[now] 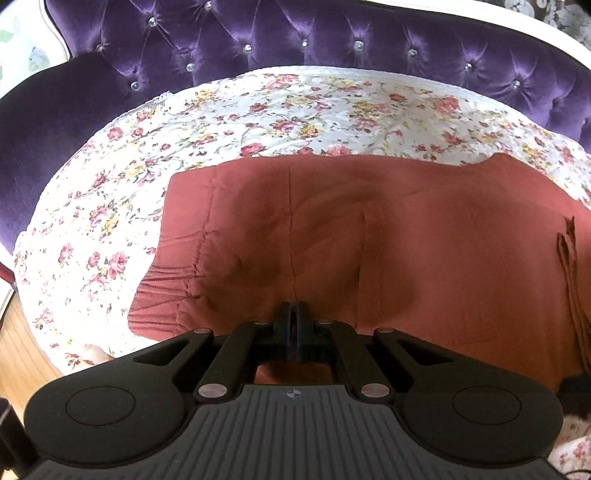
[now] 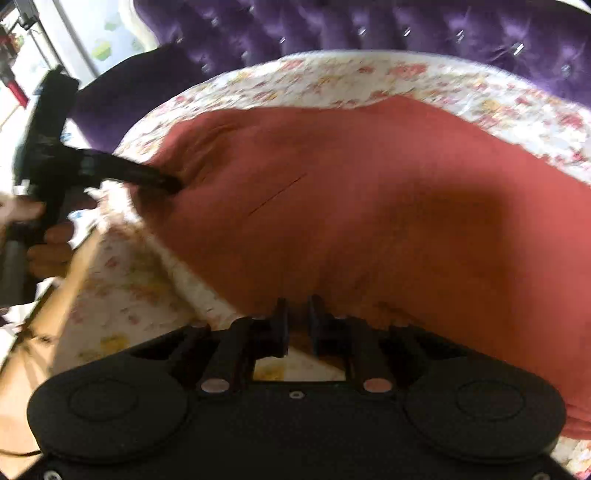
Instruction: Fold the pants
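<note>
Left wrist view: rust-red pants (image 1: pixel 369 229) lie spread on a floral bedspread (image 1: pixel 229 122), the left gripper (image 1: pixel 294 314) pinched closed on their near edge. Right gripper (image 2: pixel 298 314) hovers slightly parted at the pants' edge, gripping nothing; purple tufted headboard (image 1: pixel 295 37) behind.

pants (image 1: pixel 406 229): rust red, plain | bedcover (image 1: pixel 258 110): white, pink/yellow rose print | headboard (image 1: pixel 295 33): purple tufted velvet, crystal studs | grippers: were black

Rust-red pants (image 1: pixel 369 229) on floral-covered (image 1: pixel 110 206) purple tufted sofa (image 1: pixel 258 40)
</note>
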Motion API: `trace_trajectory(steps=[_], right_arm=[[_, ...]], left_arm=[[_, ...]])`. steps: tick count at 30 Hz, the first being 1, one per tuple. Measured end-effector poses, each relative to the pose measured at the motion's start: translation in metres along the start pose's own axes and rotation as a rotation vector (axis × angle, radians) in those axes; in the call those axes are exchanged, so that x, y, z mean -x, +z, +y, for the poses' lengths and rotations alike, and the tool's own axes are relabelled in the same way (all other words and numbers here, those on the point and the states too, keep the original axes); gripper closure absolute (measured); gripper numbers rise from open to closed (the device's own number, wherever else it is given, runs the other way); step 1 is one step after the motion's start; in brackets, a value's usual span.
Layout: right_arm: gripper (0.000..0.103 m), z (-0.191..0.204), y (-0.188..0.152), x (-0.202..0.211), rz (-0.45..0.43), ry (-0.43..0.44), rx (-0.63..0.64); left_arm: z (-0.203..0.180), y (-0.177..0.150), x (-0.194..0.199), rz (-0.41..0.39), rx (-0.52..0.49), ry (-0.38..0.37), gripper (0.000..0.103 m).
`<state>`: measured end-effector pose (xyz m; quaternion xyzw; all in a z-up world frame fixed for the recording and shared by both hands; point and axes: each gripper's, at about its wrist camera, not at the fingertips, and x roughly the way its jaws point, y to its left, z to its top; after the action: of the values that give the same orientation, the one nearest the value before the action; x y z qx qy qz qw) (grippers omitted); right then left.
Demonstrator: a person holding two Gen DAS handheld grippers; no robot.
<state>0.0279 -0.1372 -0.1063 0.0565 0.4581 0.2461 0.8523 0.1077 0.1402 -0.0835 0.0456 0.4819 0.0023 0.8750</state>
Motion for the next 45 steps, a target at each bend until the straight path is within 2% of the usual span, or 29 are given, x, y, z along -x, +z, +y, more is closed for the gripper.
trace_trajectory(steps=[1, 3, 5, 7, 9, 11, 15, 18, 19, 22, 28, 30, 34, 35, 37, 38, 39, 40, 42, 43, 45], right_arm=[[0.085, -0.003, 0.005, 0.003, 0.006, 0.028, -0.004], [0.083, -0.005, 0.016, 0.013, -0.036, 0.031, 0.001], [0.077, -0.017, 0.039, 0.023, -0.121, 0.004, -0.003], [0.074, -0.035, 0.068, 0.023, -0.187, -0.037, -0.009], [0.066, -0.053, 0.096, 0.014, -0.216, -0.073, -0.016], [0.046, -0.071, 0.12, 0.0, -0.227, -0.071, -0.03], [0.044, -0.097, 0.154, -0.042, -0.196, -0.078, -0.028], [0.044, -0.098, 0.152, -0.06, -0.143, -0.101, 0.025], [0.047, -0.099, 0.15, -0.063, -0.13, -0.091, 0.03], [0.092, -0.091, 0.138, -0.061, -0.097, -0.059, 0.056], [0.091, -0.064, 0.116, -0.066, -0.06, -0.092, 0.184], [0.085, -0.068, 0.123, -0.07, -0.079, -0.084, 0.157], [0.08, -0.073, 0.14, -0.082, -0.08, -0.061, 0.121], [0.073, -0.075, 0.143, -0.084, -0.08, -0.052, 0.112], [0.066, -0.077, 0.147, -0.087, -0.089, -0.025, 0.085], [0.076, -0.079, 0.149, -0.088, -0.096, -0.019, 0.067], [0.091, -0.082, 0.151, -0.088, -0.115, -0.038, 0.048], [0.096, -0.086, 0.154, -0.089, -0.121, -0.076, 0.02], [0.098, -0.104, 0.158, -0.098, -0.094, -0.045, -0.112], [0.098, -0.106, 0.157, -0.1, -0.098, -0.042, -0.136], [0.098, -0.096, 0.156, -0.099, -0.104, -0.08, -0.094]], left_arm=[[0.002, 0.001, 0.0, -0.001, 0.008, 0.001, 0.099], [0.008, 0.002, 0.0, -0.005, 0.021, 0.005, 0.099], [0.015, 0.004, 0.0, -0.014, 0.038, 0.017, 0.1], [0.024, 0.006, -0.003, -0.006, 0.06, -0.009, 0.1], [0.028, 0.006, -0.005, 0.002, 0.073, -0.028, 0.1], [0.027, 0.004, -0.004, -0.004, 0.051, -0.027, 0.1], [0.024, 0.004, -0.004, -0.002, 0.028, -0.017, 0.1], [0.025, 0.004, -0.005, 0.004, 0.039, -0.021, 0.1], [0.025, 0.004, -0.005, 0.004, 0.043, -0.023, 0.1], [0.027, 0.005, -0.005, 0.005, 0.048, -0.027, 0.1], [0.027, 0.006, -0.007, 0.006, 0.058, -0.024, 0.1], [0.026, 0.005, -0.007, 0.003, 0.054, -0.023, 0.1], [0.028, 0.005, -0.007, 0.0, 0.057, -0.032, 0.1], [0.029, 0.004, -0.007, -0.001, 0.058, -0.033, 0.1], [0.029, 0.004, -0.007, -0.003, 0.058, -0.034, 0.1], [0.028, 0.003, -0.007, -0.005, 0.056, -0.034, 0.1], [0.028, 0.003, -0.007, -0.009, 0.051, -0.035, 0.1], [0.028, 0.001, -0.006, -0.015, 0.045, -0.036, 0.1], [0.028, -0.001, -0.007, -0.026, 0.037, -0.039, 0.1], [0.027, -0.001, -0.007, -0.029, 0.029, -0.039, 0.1], [0.027, -0.001, -0.006, -0.025, 0.032, -0.038, 0.1]])
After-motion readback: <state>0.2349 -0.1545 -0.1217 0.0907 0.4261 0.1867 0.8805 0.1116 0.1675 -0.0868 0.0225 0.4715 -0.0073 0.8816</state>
